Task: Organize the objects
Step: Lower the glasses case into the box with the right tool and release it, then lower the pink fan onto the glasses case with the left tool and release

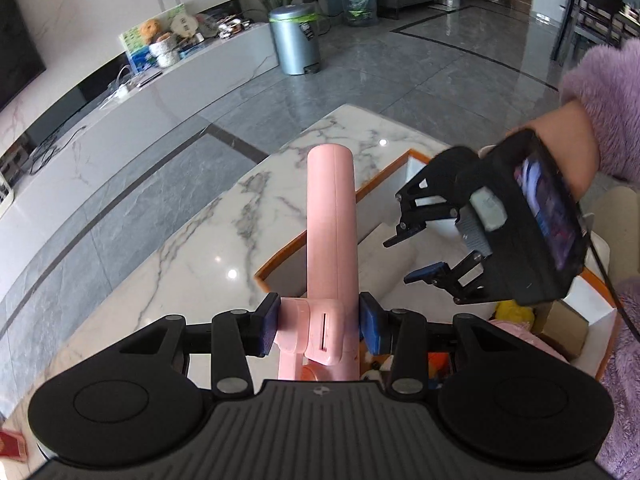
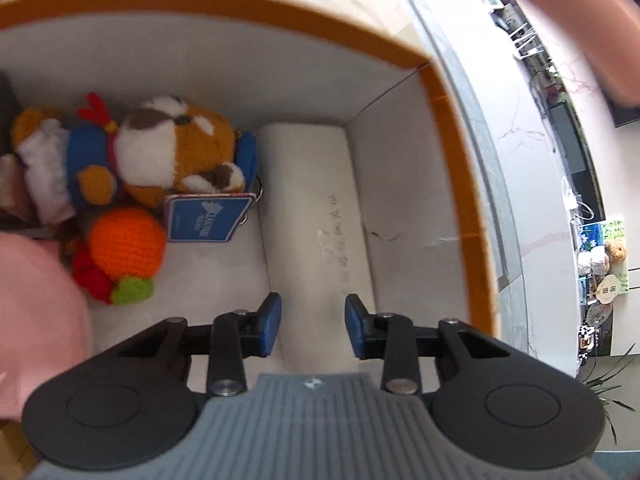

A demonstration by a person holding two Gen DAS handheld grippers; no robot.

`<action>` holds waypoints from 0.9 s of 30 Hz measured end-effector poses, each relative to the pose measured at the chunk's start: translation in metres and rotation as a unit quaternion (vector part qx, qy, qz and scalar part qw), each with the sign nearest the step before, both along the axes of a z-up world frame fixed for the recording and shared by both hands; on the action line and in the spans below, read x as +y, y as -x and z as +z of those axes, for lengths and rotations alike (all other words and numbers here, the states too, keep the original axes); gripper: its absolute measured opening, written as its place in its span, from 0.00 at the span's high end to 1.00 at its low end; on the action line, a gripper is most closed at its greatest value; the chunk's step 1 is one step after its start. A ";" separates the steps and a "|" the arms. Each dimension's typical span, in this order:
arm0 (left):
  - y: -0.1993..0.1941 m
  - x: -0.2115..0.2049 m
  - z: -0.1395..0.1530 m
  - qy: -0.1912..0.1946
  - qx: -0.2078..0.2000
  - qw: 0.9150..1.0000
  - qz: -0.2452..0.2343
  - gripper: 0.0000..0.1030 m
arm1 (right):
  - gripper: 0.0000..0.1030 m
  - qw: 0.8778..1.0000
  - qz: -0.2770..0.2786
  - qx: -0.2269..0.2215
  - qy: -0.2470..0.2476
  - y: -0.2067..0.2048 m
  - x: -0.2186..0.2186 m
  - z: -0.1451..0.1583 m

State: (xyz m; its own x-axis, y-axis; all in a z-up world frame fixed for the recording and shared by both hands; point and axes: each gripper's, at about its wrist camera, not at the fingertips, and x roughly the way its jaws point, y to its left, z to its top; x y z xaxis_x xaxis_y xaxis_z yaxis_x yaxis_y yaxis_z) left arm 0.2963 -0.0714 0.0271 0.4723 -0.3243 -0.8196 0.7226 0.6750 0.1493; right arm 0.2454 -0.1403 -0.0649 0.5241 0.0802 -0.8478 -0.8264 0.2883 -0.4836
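Observation:
My left gripper [image 1: 318,322] is shut on a pink tube-shaped object [image 1: 330,216] with a clip-like base, gripped near that base so the tube points away over the table. To its right, my right gripper [image 1: 412,258] hangs over an orange-rimmed white box [image 1: 384,178]. In the right wrist view the right gripper [image 2: 313,324] is open, with nothing between its blue pads. It hovers above a white roll [image 2: 316,208] lying along the box floor. A brown and white plush toy [image 2: 176,152] with a blue tag [image 2: 204,220] and an orange crochet toy [image 2: 126,240] lie in the box's left part.
The box stands on a white marble table [image 1: 200,248] near its curved edge. A soft pink item [image 2: 36,312] fills the box's near left corner. A hand in a purple fleece sleeve [image 1: 608,100] holds the right gripper. A grey bin [image 1: 294,40] stands on the floor beyond.

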 end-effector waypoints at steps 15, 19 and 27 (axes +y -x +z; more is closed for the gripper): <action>0.018 -0.109 -0.071 -0.135 -0.058 0.969 -0.198 0.53 | 0.64 0.991 -0.089 0.064 -0.075 0.083 -0.102 0.069; 0.015 -0.118 -0.098 -0.169 -0.074 0.954 -0.236 0.53 | 0.64 0.990 -0.091 0.076 -0.082 0.090 -0.105 0.047; 0.018 -0.114 -0.108 -0.191 -0.086 0.931 -0.299 0.53 | 0.64 0.981 -0.112 0.097 -0.122 0.084 -0.105 0.044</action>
State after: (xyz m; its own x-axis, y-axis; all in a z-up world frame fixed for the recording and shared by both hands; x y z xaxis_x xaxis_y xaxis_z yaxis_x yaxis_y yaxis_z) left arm 0.2784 -0.1854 -0.0808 0.4360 -0.2716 -0.8580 0.8953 0.0341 0.4442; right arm 0.1618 -0.2450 -0.0214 0.3829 0.1942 -0.9032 -0.7983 0.5616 -0.2177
